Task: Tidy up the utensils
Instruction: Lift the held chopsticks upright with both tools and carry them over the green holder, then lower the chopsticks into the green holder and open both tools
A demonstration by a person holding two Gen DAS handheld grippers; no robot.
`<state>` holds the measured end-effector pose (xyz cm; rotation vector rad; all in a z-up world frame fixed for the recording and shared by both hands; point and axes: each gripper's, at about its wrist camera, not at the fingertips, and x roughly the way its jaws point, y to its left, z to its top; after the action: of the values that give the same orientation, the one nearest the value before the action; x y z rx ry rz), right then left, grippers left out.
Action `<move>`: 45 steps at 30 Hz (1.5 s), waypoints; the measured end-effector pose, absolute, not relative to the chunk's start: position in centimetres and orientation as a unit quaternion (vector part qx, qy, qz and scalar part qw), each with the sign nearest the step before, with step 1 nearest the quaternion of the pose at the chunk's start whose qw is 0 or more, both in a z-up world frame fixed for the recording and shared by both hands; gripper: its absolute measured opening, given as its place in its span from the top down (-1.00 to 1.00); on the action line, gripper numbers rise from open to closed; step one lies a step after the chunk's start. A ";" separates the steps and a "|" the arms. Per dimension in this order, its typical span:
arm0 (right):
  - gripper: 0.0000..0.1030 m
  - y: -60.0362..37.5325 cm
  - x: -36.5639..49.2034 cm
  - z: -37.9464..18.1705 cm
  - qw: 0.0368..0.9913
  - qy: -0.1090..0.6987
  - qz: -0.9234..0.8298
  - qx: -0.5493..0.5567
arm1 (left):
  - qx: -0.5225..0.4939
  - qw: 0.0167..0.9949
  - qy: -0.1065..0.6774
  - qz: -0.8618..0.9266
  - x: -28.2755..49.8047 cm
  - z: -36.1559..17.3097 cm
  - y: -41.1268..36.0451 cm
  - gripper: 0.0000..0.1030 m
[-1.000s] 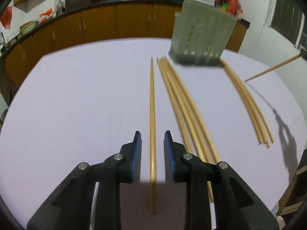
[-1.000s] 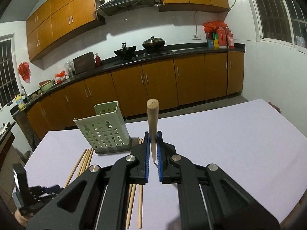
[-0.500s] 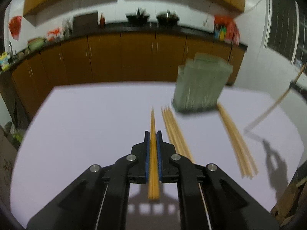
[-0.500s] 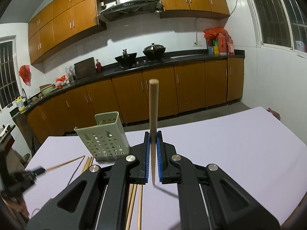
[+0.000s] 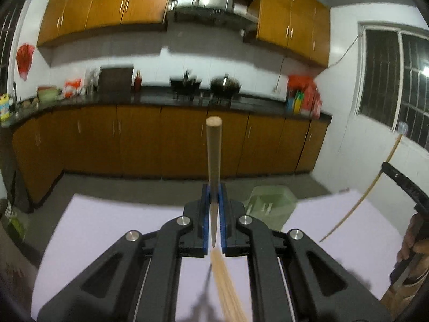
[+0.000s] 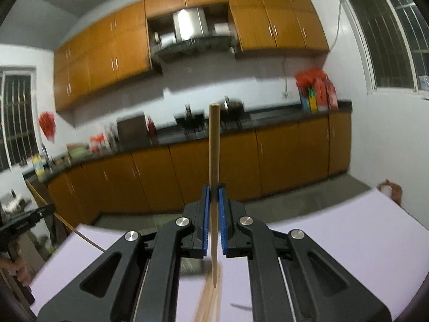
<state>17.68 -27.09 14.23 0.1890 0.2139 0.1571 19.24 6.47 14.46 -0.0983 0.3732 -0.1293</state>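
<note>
We now have the left gripper (image 5: 213,224) clamped on a chopstick (image 5: 213,161): a second ago its fingers stood open around that stick as it lay flat on the table (image 5: 107,222); now the blue pads (image 5: 204,222) pinch it near its thin tip, thick end jutting forward past the fingertips. The view has swung up from tabletop to kitchen cabinets. Loose chopsticks (image 5: 228,289) sit blurred below and behind the fingers, still on the table. The green holder (image 5: 270,206) is just right of the fingertips, partly hidden by the right finger.

Right gripper (image 6: 213,220) is unchanged: closed on its own chopstick (image 6: 214,155), same pinch as before, thick end forward and tip hanging behind the pads. More loose sticks (image 6: 211,295) lie beneath its fingers. The holder, left of its fingers earlier, is out of that view now.
</note>
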 end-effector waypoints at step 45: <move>0.25 -27.9 17.3 2.9 0.953 0.279 0.068 0.095 | -0.120 0.970 0.198 -0.070 16.8 8.3 5.4 0.34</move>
<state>17.31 -27.86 2.85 0.1921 0.5666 0.1391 16.79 5.41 8.33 -0.2416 0.3998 -0.1411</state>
